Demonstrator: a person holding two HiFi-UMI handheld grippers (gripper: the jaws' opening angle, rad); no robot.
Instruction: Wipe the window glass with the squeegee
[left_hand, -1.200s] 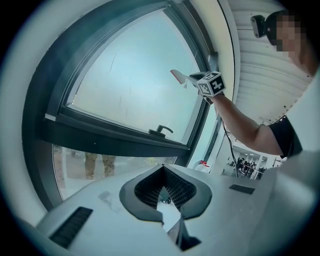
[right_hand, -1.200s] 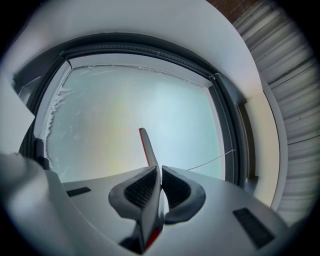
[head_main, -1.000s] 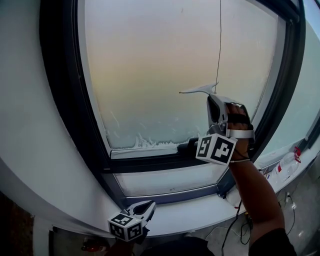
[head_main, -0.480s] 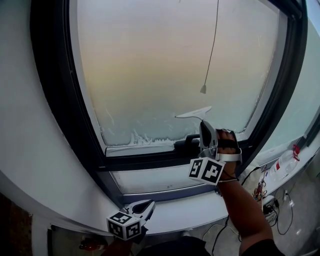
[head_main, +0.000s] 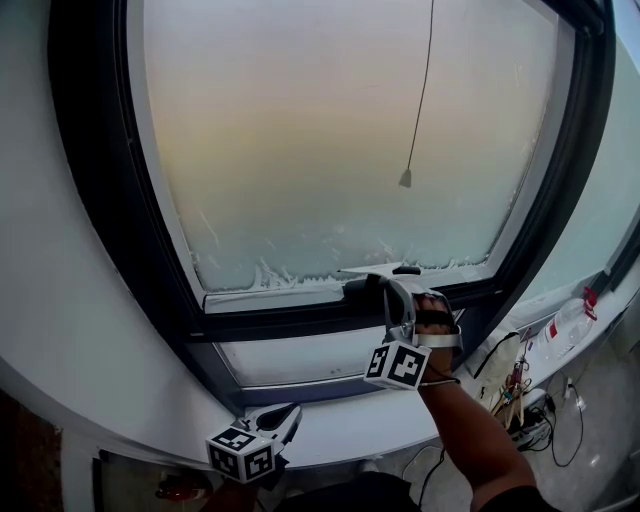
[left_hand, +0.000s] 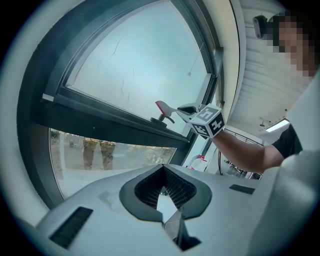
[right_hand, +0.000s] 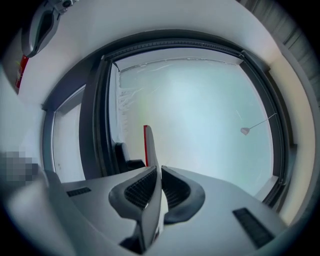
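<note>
The frosted window glass (head_main: 330, 130) fills the head view. The white squeegee (head_main: 372, 270) lies with its blade across the bottom edge of the pane, just above the lower frame. My right gripper (head_main: 397, 292) is shut on its handle, marker cube toward me. In the right gripper view the squeegee (right_hand: 150, 150) sticks out from between the jaws of the right gripper (right_hand: 157, 172), its red rubber strip facing the glass (right_hand: 200, 110). My left gripper (head_main: 288, 413) rests low by the white sill, shut on nothing. In the left gripper view the left gripper (left_hand: 165, 194) points at the squeegee (left_hand: 165, 107).
A dark window handle (head_main: 362, 288) sits on the lower frame beside the squeegee. A blind cord with a pull (head_main: 405, 178) hangs in front of the glass. At the right stand a spray bottle with a red cap (head_main: 566, 325) and loose cables (head_main: 515, 385).
My right gripper has drawn the squeegee down the glass from mid-pane to its bottom edge. The left gripper has stayed by the sill.
</note>
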